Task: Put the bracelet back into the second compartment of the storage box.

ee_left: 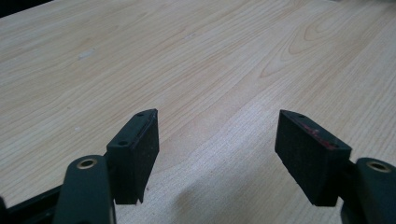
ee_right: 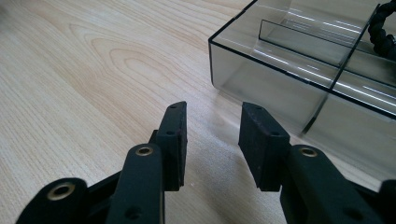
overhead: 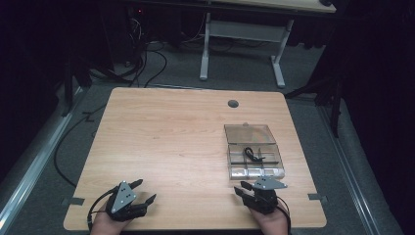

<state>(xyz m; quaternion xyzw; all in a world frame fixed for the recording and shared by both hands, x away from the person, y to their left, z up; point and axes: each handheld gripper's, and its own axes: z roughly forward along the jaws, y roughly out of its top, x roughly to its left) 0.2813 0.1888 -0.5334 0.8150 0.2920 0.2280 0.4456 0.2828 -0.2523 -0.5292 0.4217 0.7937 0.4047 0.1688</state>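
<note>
A clear plastic organiser box (overhead: 255, 157) with several compartments lies on the right half of the wooden table (overhead: 161, 137), its lid (overhead: 249, 133) folded open behind it. A black cord (overhead: 253, 154) rests in one middle compartment and shows at the top right edge (ee_right: 384, 32) of the right gripper view. My right gripper (overhead: 243, 188) is open just in front of the box's near left corner (ee_right: 219, 51), nothing between its jaws (ee_right: 212, 135). My left gripper (overhead: 145, 191) is open wide near the table's front left, over bare wood (ee_left: 217, 140).
A round cable hole (overhead: 233, 104) sits near the table's far edge. Beyond the table stand a white-legged desk (overhead: 242, 34) and cables on the grey floor (overhead: 147, 63). Dark curtains close both sides.
</note>
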